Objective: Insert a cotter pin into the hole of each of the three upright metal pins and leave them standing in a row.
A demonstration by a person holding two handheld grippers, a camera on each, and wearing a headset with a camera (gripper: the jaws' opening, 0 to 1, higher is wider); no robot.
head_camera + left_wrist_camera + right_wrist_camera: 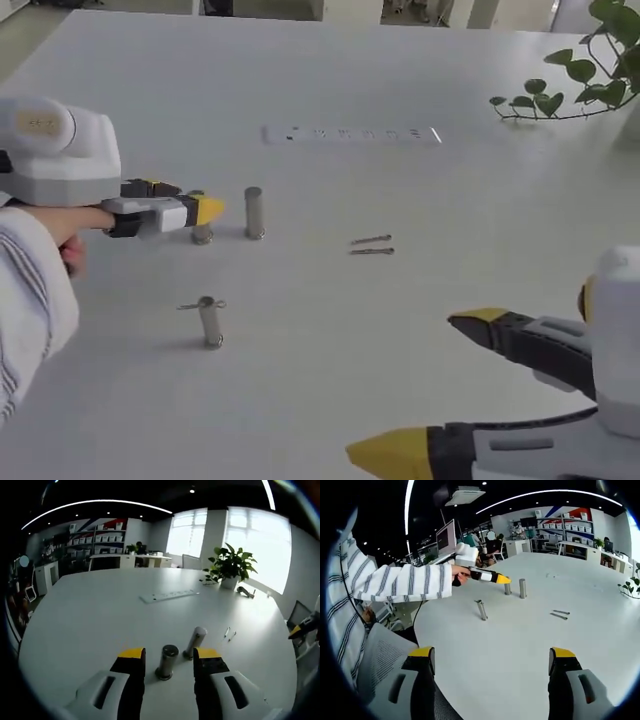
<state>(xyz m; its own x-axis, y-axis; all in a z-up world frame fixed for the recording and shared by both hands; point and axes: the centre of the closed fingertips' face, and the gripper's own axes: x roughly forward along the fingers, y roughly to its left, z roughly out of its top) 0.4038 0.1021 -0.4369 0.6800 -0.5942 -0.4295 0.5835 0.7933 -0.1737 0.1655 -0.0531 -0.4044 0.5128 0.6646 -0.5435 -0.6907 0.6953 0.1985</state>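
Three upright metal pins stand on the white table (pixel 420 180). The near pin (pixel 211 324) has a cotter pin (pixel 200 304) through its top. My left gripper (pixel 197 207) is open, its yellow-tipped jaws standing either side of the back-left pin (pixel 202 236), seen close up as the left pin (pixel 167 661) between the left gripper (pixel 170 653) jaws without touching. The back-right pin (pixel 254 213) stands just beside it. Two loose cotter pins (pixel 371 246) lie to the right. My right gripper (pixel 425 390) hangs open and empty at the near right; right gripper (pixel 492 655).
A white power strip (pixel 350 134) lies across the far middle of the table. A leafy plant (pixel 585 75) reaches in at the far right. A striped sleeve (pixel 25 300) is at the left edge. A mesh chair (pixel 380 670) stands by the table's near side.
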